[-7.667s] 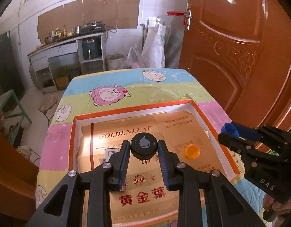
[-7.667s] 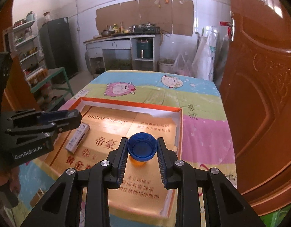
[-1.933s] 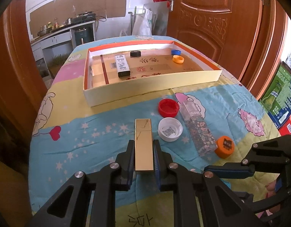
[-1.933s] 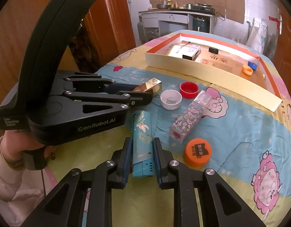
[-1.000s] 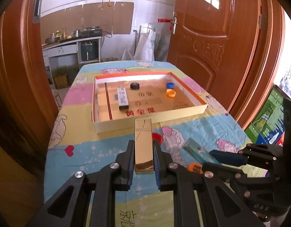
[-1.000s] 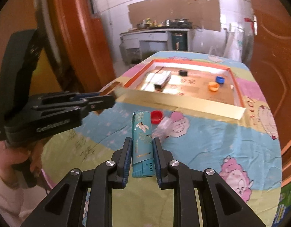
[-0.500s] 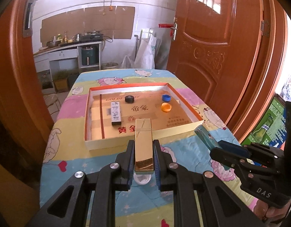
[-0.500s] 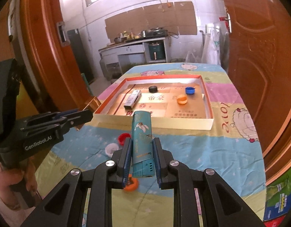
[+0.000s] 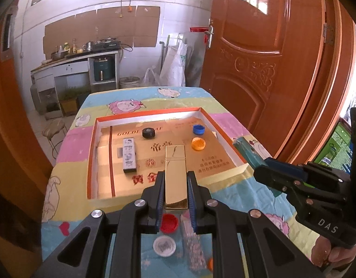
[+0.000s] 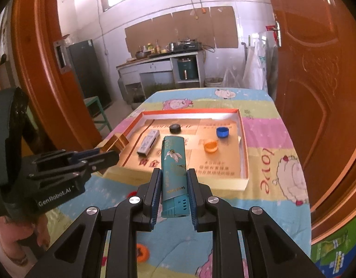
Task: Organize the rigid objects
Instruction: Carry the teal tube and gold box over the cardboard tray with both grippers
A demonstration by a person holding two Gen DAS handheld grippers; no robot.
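The left gripper (image 9: pixel 175 199) pinches a shiny gold rectangular bar (image 9: pixel 175 173); the right gripper (image 10: pixel 173 199) pinches a teal printed lighter (image 10: pixel 173 173). Both hang above the near wall of the shallow orange-rimmed cardboard tray (image 9: pixel 91 153).

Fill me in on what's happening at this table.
A person is tidying small items into a shallow box on the table. The left tool is shut on a gold bar, the right tool on a teal lighter; both are held above the table near the box's front edge. Inside already lie a white pack, a black cap, a blue cap and an orange cap. A red cap and others wait outside.
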